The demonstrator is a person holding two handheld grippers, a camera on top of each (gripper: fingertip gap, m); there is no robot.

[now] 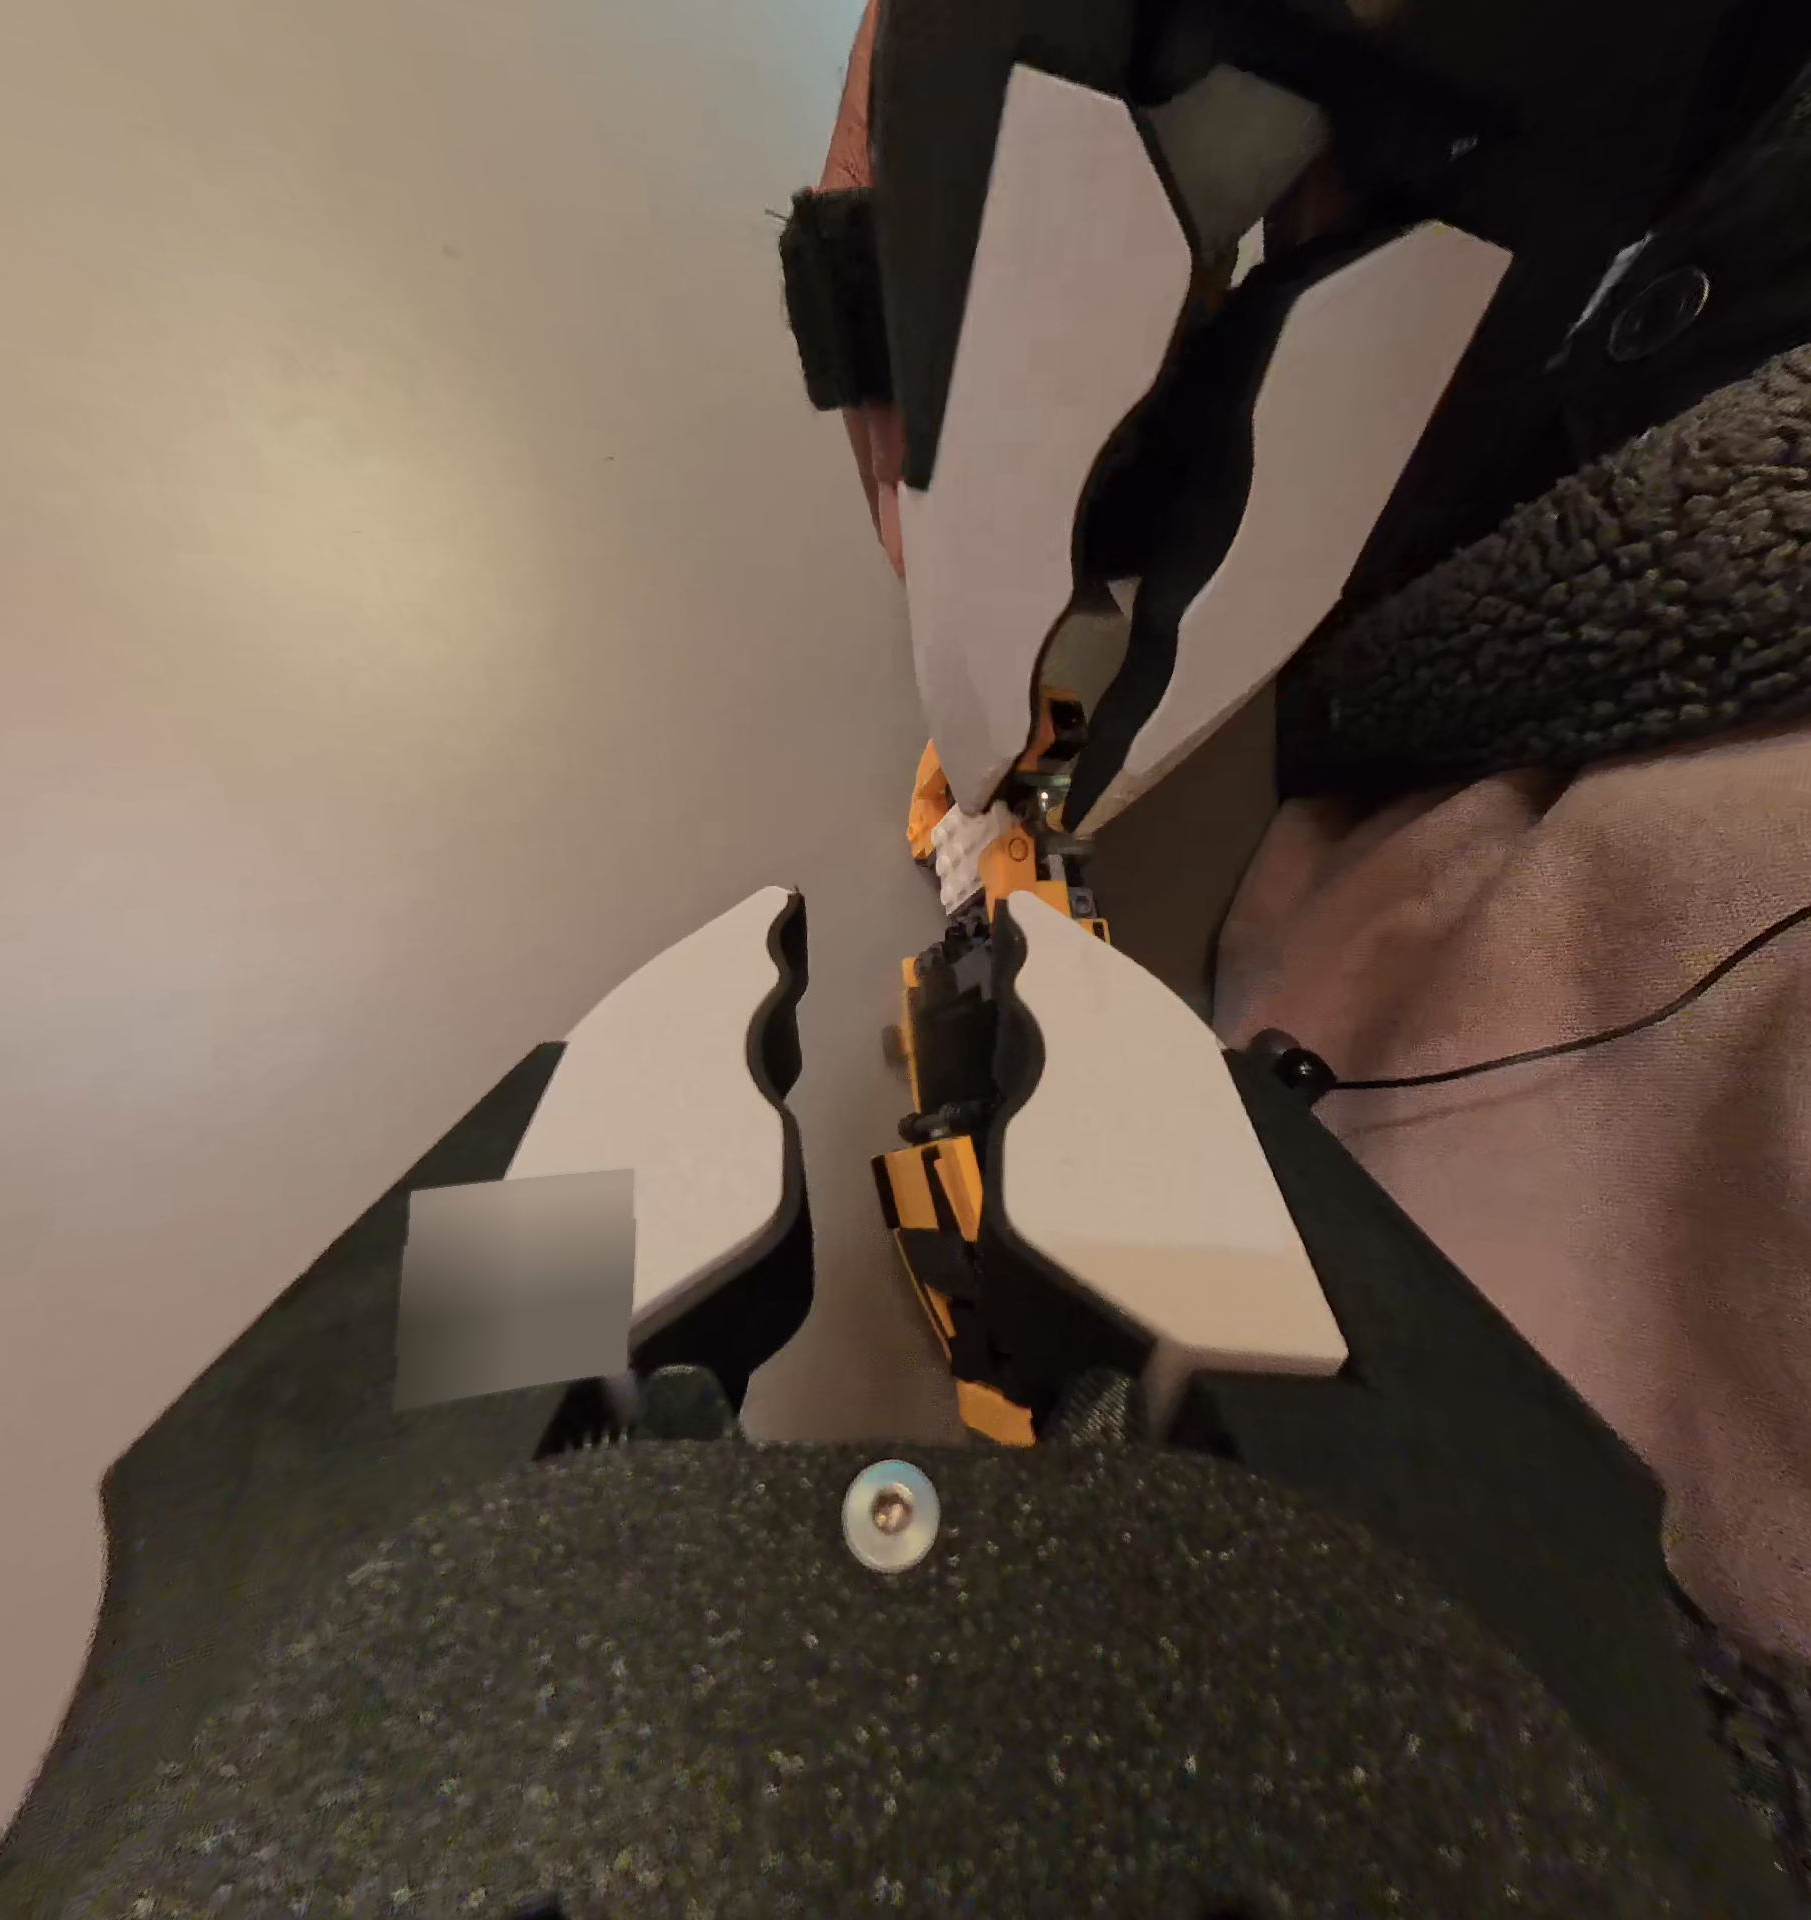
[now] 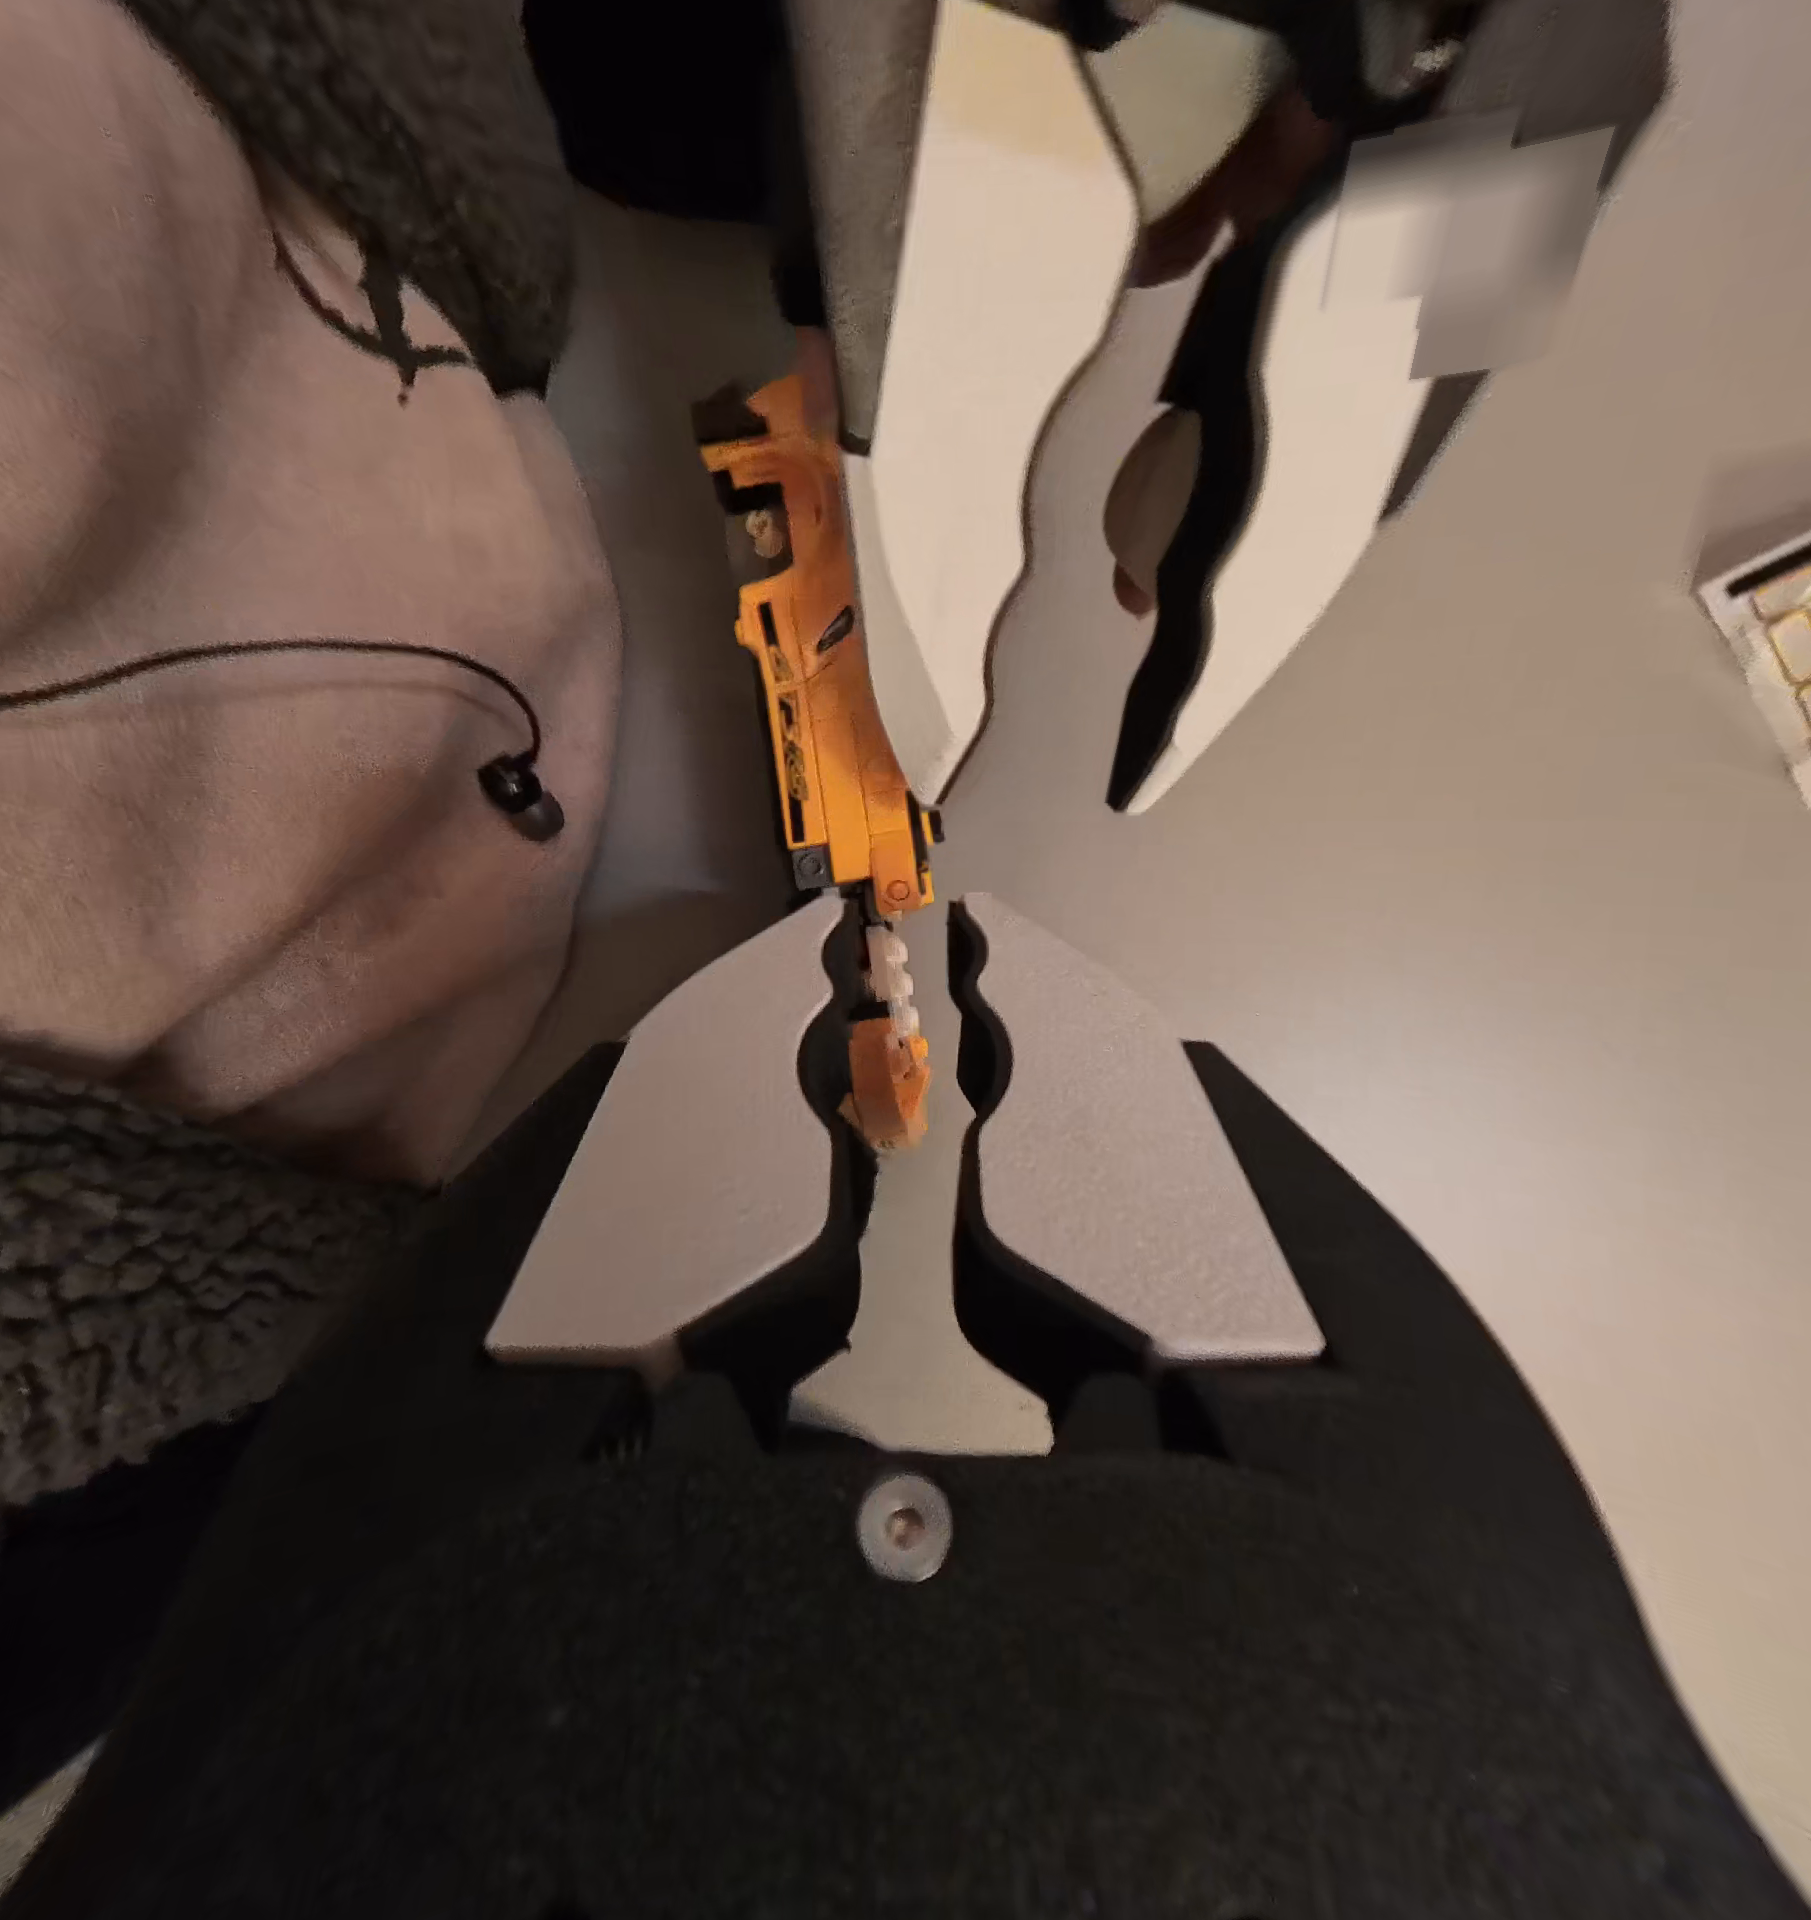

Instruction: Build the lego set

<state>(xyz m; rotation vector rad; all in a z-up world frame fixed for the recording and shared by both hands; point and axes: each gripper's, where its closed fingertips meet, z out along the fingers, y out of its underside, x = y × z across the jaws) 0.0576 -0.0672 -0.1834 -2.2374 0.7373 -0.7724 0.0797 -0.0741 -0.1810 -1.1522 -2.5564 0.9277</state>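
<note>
An orange and black lego car (image 1: 942, 1195) lies long-ways on the white table (image 1: 361, 727), near the edge by the person. It also shows in the right wrist view (image 2: 818, 675). My left gripper (image 1: 901, 904) is open. The car runs along the inner side of its right finger (image 1: 1119, 1091), partly hidden by it. My right gripper (image 2: 901, 909) faces the left one and is shut on the car's far end, where a white studded piece (image 2: 888, 971) and an orange part sit between its fingers. In the left wrist view it (image 1: 1031, 816) comes in from the top.
The person's pink garment (image 2: 257, 623) and dark fleece sleeve (image 1: 1607, 582) lie beside the table edge. A black earbud on a thin cable (image 2: 516, 800) hangs over the garment. A white printed sheet or box corner (image 2: 1794, 675) lies on the table at the right. My left and right fingertips are right by each other.
</note>
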